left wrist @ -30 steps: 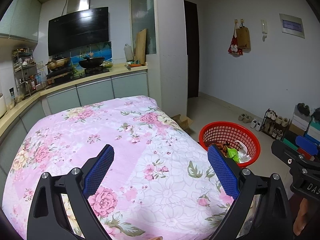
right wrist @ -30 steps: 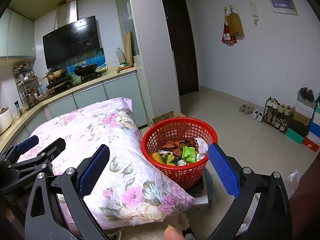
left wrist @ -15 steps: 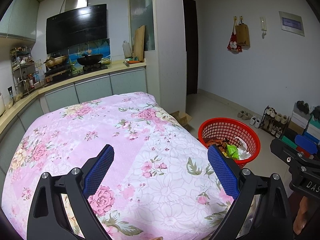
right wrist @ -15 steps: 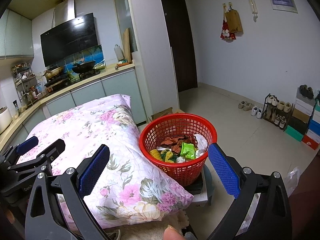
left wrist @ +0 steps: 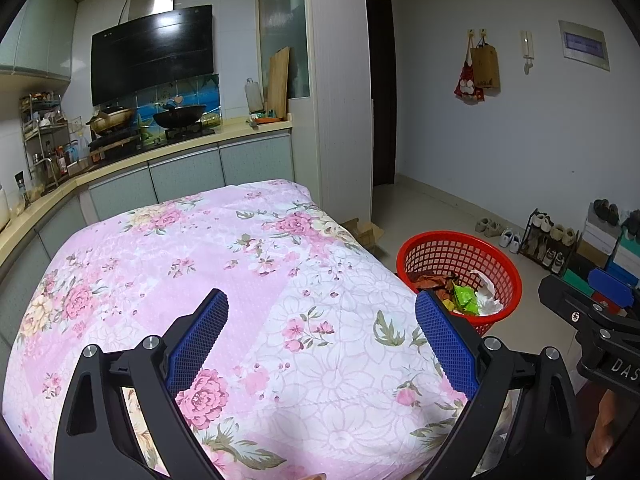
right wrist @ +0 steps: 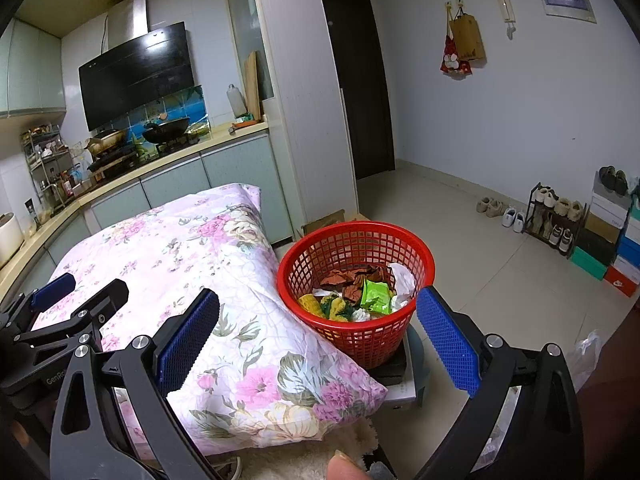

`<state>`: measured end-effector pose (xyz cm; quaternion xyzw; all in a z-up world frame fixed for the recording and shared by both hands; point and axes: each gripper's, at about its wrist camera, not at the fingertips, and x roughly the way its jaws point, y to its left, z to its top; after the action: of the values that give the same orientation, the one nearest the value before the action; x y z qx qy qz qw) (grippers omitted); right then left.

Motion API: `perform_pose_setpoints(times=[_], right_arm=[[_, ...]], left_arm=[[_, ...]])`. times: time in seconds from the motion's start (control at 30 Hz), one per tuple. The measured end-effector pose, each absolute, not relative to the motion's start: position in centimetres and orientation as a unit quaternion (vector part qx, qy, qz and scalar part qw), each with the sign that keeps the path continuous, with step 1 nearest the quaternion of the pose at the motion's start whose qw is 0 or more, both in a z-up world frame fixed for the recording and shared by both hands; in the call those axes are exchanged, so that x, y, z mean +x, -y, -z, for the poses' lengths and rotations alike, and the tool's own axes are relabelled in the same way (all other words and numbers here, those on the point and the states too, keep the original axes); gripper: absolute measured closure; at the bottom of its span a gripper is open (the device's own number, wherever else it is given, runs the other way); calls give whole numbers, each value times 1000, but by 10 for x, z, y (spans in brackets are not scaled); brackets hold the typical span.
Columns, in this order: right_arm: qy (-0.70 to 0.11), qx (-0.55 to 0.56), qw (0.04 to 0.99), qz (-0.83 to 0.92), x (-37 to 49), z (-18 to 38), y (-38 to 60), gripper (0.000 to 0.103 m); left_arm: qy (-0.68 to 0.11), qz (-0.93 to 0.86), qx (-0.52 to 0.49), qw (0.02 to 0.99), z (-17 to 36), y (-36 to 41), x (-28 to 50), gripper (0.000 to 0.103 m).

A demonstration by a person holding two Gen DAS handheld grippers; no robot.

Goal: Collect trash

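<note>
A red mesh basket (right wrist: 356, 248) (left wrist: 460, 248) stands right of a table under a pink floral cloth (left wrist: 224, 272) (right wrist: 192, 264). In it lie a green wrapper (right wrist: 376, 296) (left wrist: 464, 300), brown scraps (right wrist: 352, 278), yellow-green pieces (right wrist: 328, 306) and white paper (right wrist: 402, 280). My left gripper (left wrist: 320, 332) hovers open over the cloth with nothing between its blue pads. My right gripper (right wrist: 318, 334) hangs open just in front of the basket, also holding nothing. Each gripper shows at the edge of the other's view.
A kitchen counter (left wrist: 180, 148) with a wok and a range hood runs behind the table. Right of it are a white pillar (right wrist: 304, 120) and a dark door (right wrist: 360, 80). A shoe rack and boxes (right wrist: 592, 232) line the right wall. A fingertip (right wrist: 344, 466) shows at the bottom edge.
Both views have lifted and drawn back slightly, so table and basket sit a little lower in frame. Both grippers stay open.
</note>
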<state>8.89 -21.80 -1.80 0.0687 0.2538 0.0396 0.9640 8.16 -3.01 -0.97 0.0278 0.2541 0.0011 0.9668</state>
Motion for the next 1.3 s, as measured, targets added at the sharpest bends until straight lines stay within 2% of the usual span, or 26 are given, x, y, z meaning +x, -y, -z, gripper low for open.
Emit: perform_pose_setpoints(times=[1.3], right_arm=[[-258,71,963,-40,90,21,218,7]], left_arm=[[-243,-1,33,969,8,31,77,12]])
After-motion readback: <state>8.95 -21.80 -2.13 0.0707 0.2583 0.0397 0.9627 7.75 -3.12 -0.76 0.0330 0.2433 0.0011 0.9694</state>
